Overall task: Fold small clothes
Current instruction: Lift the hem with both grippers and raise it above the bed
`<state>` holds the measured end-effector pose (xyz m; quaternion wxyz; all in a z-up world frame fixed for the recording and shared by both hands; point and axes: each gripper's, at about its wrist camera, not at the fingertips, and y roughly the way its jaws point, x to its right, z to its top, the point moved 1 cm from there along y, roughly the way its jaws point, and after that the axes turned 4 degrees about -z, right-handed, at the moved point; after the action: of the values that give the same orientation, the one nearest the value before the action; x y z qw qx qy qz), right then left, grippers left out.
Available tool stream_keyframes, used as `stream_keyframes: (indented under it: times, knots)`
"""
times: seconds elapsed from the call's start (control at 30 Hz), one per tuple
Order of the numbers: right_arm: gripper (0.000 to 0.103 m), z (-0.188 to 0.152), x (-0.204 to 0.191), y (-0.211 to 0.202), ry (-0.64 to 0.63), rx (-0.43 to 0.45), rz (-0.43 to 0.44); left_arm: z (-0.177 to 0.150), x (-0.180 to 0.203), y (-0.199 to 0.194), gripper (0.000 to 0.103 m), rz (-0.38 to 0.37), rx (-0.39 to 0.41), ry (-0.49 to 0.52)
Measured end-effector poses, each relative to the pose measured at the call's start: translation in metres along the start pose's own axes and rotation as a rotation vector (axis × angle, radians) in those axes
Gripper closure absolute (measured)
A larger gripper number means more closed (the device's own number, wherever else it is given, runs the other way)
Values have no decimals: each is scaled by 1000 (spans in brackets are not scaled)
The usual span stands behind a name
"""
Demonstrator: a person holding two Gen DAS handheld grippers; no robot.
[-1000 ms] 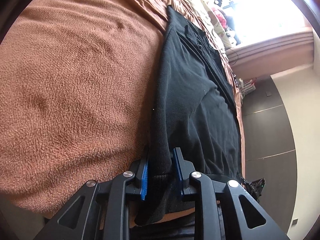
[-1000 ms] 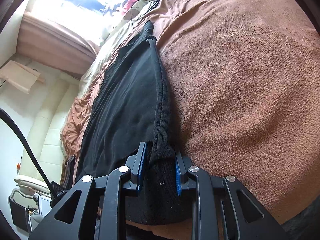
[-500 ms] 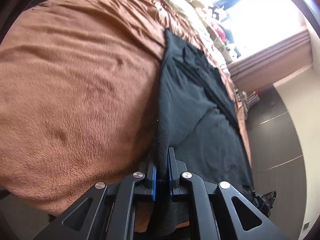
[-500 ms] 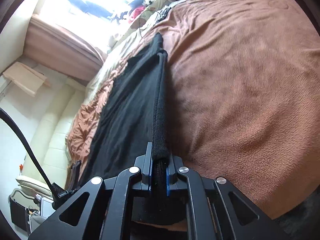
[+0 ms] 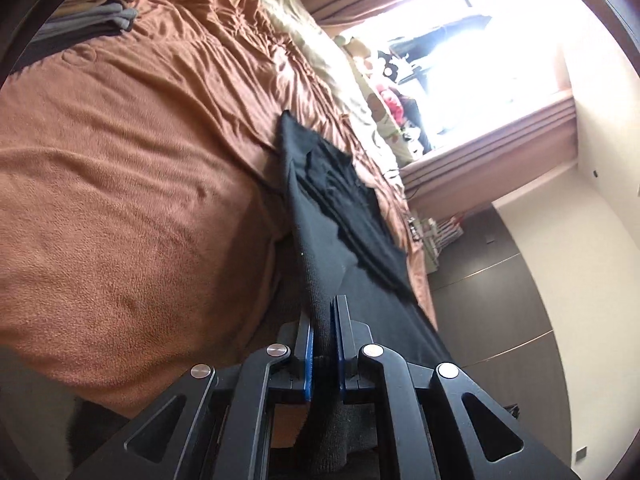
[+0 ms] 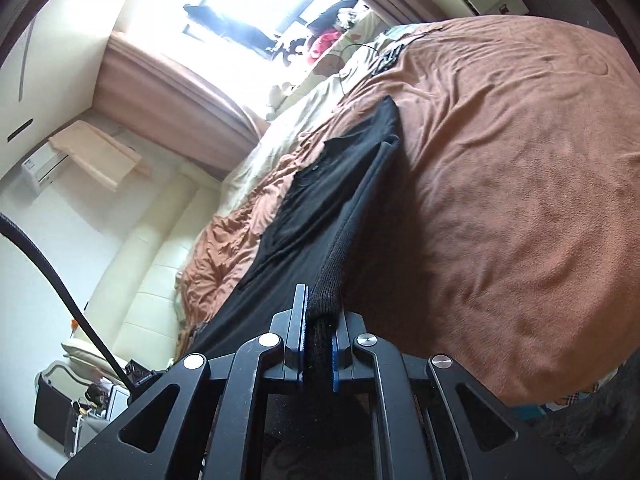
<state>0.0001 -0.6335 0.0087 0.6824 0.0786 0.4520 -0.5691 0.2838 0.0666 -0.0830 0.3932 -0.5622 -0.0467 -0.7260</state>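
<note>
Left wrist view: While its blue-padded jaws pinch the ribbed hem, the left gripper (image 5: 323,322) holds a black knit garment (image 5: 320,216) raised off a brown fleece blanket (image 5: 132,184).
Far corner: grey folded clothes (image 5: 90,20), possibly a stack, lie on the bed.
Right wrist view: the right gripper (image 6: 318,320) is clamped on the garment's other ribbed corner (image 6: 332,272); the cloth stretches taut toward the sunlit window (image 6: 248,12).

Black garment (image 5: 320,248) in left hand-held gripper (image 5: 323,354)
</note>
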Motion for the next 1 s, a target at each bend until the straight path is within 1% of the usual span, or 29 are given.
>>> stream_keyframes:
  times: [0.13, 0.23, 0.37, 0.5, 0.67, 0.87, 1.0]
  knots:
    - [98, -12, -3, -14, 2, 11, 31, 0, 9, -19, 95, -32, 20, 9]
    - [98, -24, -5, -28, -1, 13, 40, -7, 15, -36, 95, -45, 25, 30]
    - [98, -40, -9, -46, -6, 16, 58, -15, 17, -58, 95, -63, 35, 32]
    - [98, -53, -10, -59, 3, 15, 70, -25, 18, -80, 95, -87, 46, 40]
    - [98, -68, -16, -78, -6, 21, 83, -44, 20, -110, 95, -110, 54, 52]
    - [98, -87, -17, -97, -1, 20, 104, -62, 10, -136, 95, -114, 51, 50]
    - [98, -83, -14, -95, -3, 22, 105, -68, 5, -136, 95, -107, 48, 46]
